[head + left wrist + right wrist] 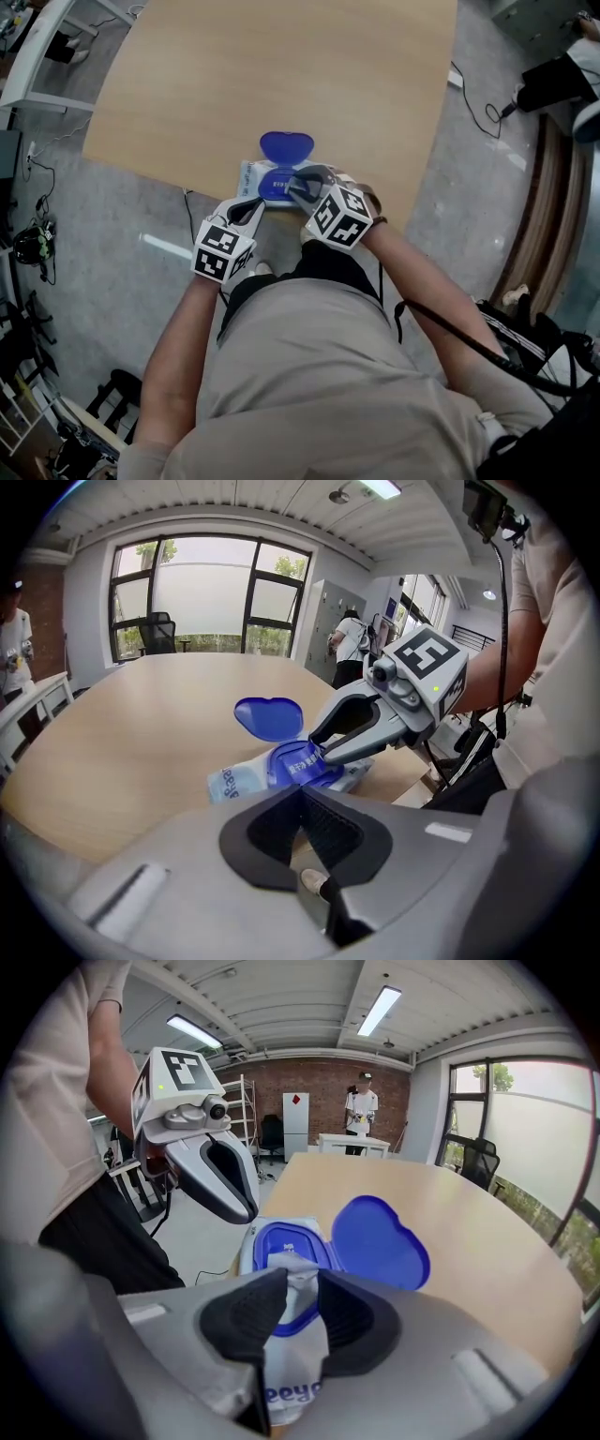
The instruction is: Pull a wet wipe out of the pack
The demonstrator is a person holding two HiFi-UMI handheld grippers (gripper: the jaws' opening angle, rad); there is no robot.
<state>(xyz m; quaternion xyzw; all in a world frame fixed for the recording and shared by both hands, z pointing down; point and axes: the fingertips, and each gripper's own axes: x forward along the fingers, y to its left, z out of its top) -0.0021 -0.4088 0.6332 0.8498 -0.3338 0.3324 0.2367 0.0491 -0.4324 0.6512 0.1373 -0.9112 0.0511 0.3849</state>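
A pale wooden table point(281, 75) filled the upper part of the head view. The wet wipe pack point(249, 178) lay flat on it, at the edge nearest the person, white with a blue flip-top frame on its upper face.

The left gripper point(301, 793) hung just off the pack's near left corner, over the table's edge. Its jaws were pressed together with nothing between them, and it did not touch the pack.

The right gripper point(315, 754) reached in from the pack's near right side. Its tips were directly over the opening in the blue frame, and its jaws were clamped on the wipe.

The blue lid point(286, 146), rounded and heart-like in outline, stood swung open on the pack's far side, hinged to the frame and leaning back toward the middle of the table.

The wet wipe point(300, 1277), white and crumpled, rose in a small peak out of the pack's opening. It was pinched between the right gripper's dark pads point(246, 1321), and its lower part was inside the pack.
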